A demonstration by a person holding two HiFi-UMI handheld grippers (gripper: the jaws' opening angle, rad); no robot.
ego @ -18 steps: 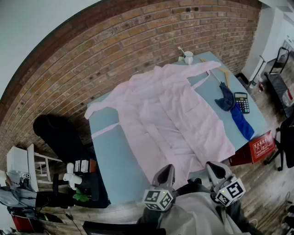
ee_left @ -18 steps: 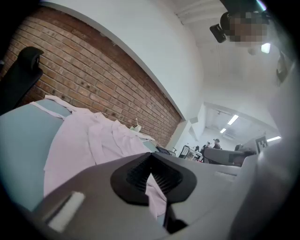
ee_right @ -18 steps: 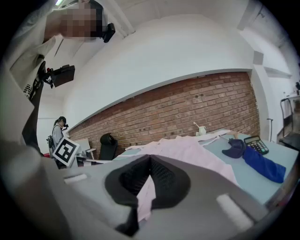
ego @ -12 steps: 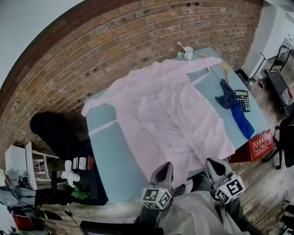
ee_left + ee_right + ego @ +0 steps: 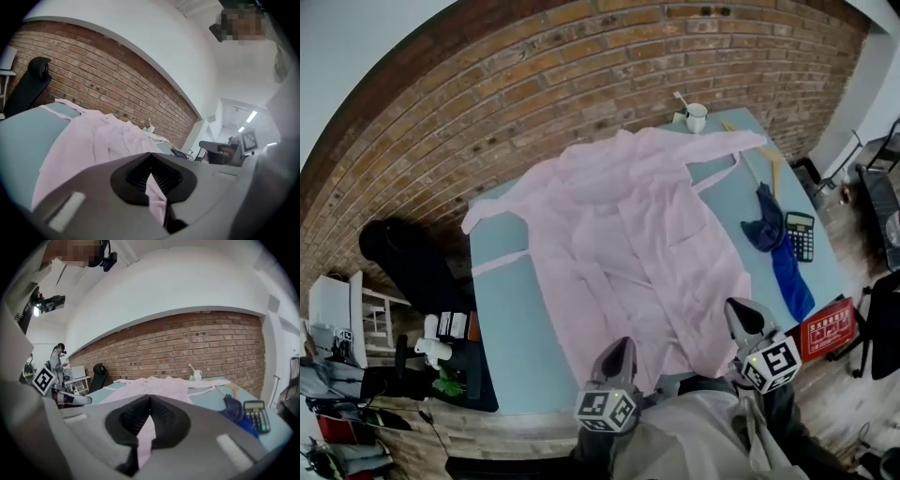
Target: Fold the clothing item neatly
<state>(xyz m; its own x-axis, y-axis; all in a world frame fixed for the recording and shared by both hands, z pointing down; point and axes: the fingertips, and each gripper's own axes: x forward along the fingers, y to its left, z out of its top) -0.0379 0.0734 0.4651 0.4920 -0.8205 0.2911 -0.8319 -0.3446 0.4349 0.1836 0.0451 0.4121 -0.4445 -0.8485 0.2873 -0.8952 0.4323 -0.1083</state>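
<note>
Left gripper (image 5: 617, 361) at six o'clock and right gripper (image 5: 746, 325) at five, jaws fully closed, pinch the near hem of the pink robe (image 5: 637, 225). It covers the table (image 5: 511, 314); bare top lies at eight o'clock, with a blue cloth (image 5: 783, 267) and a calculator (image 5: 801, 235) at three.

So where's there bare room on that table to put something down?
Bare table left of the pink robe, and a smaller patch between robe and blue cloth. The right edge is crowded: cloth, calculator, hanger.
</note>
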